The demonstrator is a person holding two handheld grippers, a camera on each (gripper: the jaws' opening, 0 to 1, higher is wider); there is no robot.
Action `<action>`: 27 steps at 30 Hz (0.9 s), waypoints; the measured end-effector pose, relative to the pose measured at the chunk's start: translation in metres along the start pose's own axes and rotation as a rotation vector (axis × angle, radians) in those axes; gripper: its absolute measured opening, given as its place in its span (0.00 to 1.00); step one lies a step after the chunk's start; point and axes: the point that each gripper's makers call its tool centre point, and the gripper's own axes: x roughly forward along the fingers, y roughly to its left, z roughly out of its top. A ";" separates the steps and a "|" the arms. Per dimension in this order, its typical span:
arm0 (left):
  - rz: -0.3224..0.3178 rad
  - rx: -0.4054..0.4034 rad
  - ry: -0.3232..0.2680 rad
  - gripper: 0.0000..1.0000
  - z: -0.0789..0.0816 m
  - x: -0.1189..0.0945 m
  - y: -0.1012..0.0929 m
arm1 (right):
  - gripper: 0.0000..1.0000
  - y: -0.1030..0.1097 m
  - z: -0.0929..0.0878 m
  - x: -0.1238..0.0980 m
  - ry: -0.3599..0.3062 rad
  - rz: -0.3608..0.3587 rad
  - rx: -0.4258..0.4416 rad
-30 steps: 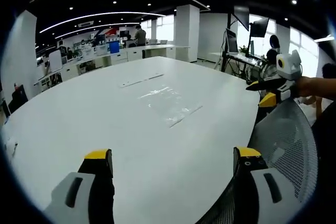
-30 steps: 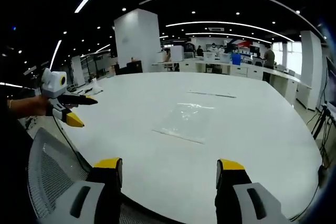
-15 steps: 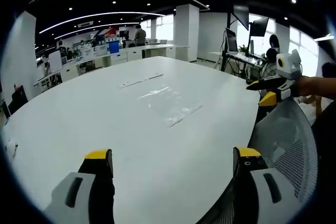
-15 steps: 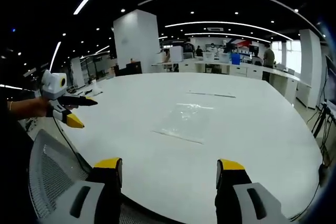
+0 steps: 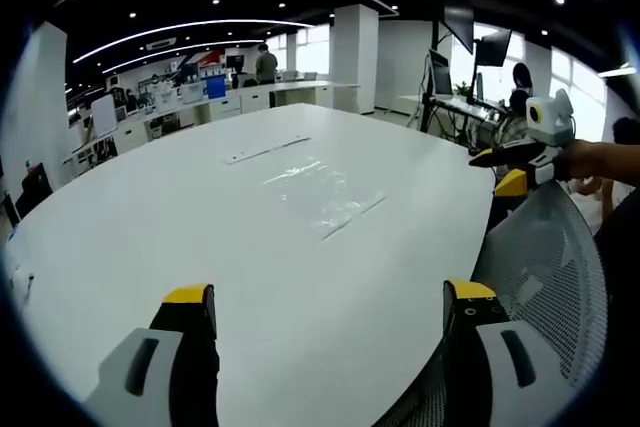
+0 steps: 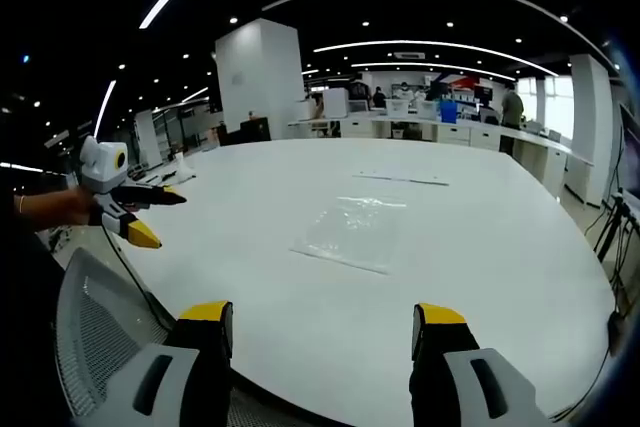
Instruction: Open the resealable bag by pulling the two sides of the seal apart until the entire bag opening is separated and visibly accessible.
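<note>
A clear resealable bag (image 5: pixel 325 194) (image 6: pixel 349 234) lies flat on the white table (image 5: pixel 180 217) (image 6: pixel 480 267), its seal edge toward me. My left gripper (image 5: pixel 330 299) is open near the table's edge, well short of the bag, with nothing between its jaws. My right gripper (image 6: pixel 323 314) is open too, over the table's near edge, apart from the bag. In the left gripper view the right gripper (image 5: pixel 512 169) shows at the right, held by a hand. The left gripper (image 6: pixel 143 215) shows at the left of the right gripper view, also open.
A grey mesh chair back (image 5: pixel 545 277) (image 6: pixel 100 327) stands between the grippers at the table's edge. A thin clear strip (image 5: pixel 268 150) (image 6: pixel 404 179) lies on the table beyond the bag. Desks, monitors and people fill the office behind.
Both views have shifted slightly, so the bag sits a little lower in each. The bag itself has not moved and both grippers stay open.
</note>
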 end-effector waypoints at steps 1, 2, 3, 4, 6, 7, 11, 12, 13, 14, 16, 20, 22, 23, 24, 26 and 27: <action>0.000 0.000 -0.001 0.92 0.000 0.000 0.000 | 0.72 0.000 0.000 0.000 0.002 0.000 0.000; 0.000 -0.001 -0.001 0.92 0.000 0.000 0.000 | 0.72 0.000 0.000 0.000 0.004 0.001 0.000; 0.001 -0.002 0.001 0.92 0.000 0.000 0.001 | 0.72 0.000 -0.001 0.001 0.005 0.002 -0.001; 0.002 -0.002 0.001 0.92 -0.001 0.000 0.001 | 0.72 0.000 -0.001 0.001 0.006 0.003 -0.001; 0.002 -0.004 0.000 0.92 0.000 0.001 0.002 | 0.72 0.000 -0.001 0.001 0.008 0.004 -0.001; 0.002 -0.005 0.000 0.92 0.000 0.001 0.002 | 0.72 0.000 -0.001 0.002 0.008 0.004 0.000; 0.002 -0.007 0.002 0.92 0.000 0.001 0.003 | 0.72 0.000 -0.002 0.002 0.013 0.005 0.002; 0.003 -0.007 0.002 0.92 0.000 0.001 0.003 | 0.72 0.000 -0.002 0.002 0.014 0.005 0.001; 0.004 -0.007 0.002 0.92 0.000 0.001 0.004 | 0.72 0.000 -0.002 0.002 0.014 0.005 0.001; 0.004 -0.007 0.003 0.92 0.000 0.001 0.004 | 0.72 0.000 -0.002 0.003 0.014 0.006 0.002; 0.003 -0.008 0.004 0.92 0.000 0.002 0.004 | 0.72 0.000 -0.002 0.003 0.015 0.006 0.002; 0.002 -0.006 0.004 0.92 -0.001 0.002 0.004 | 0.72 0.000 -0.002 0.003 0.016 0.008 0.000; 0.001 -0.004 0.007 0.92 -0.001 0.003 0.004 | 0.72 -0.001 -0.002 0.004 0.020 0.007 -0.004; 0.000 -0.003 0.008 0.92 -0.001 0.003 0.004 | 0.72 0.000 -0.002 0.005 0.021 0.009 -0.010; 0.000 -0.001 0.011 0.92 -0.002 0.003 0.004 | 0.72 0.000 -0.002 0.006 0.025 0.013 -0.014; -0.001 0.002 0.016 0.92 -0.004 0.004 0.005 | 0.72 0.000 -0.003 0.008 0.032 0.015 -0.020; -0.002 0.003 0.019 0.92 -0.004 0.005 0.005 | 0.72 0.000 -0.003 0.009 0.035 0.016 -0.025</action>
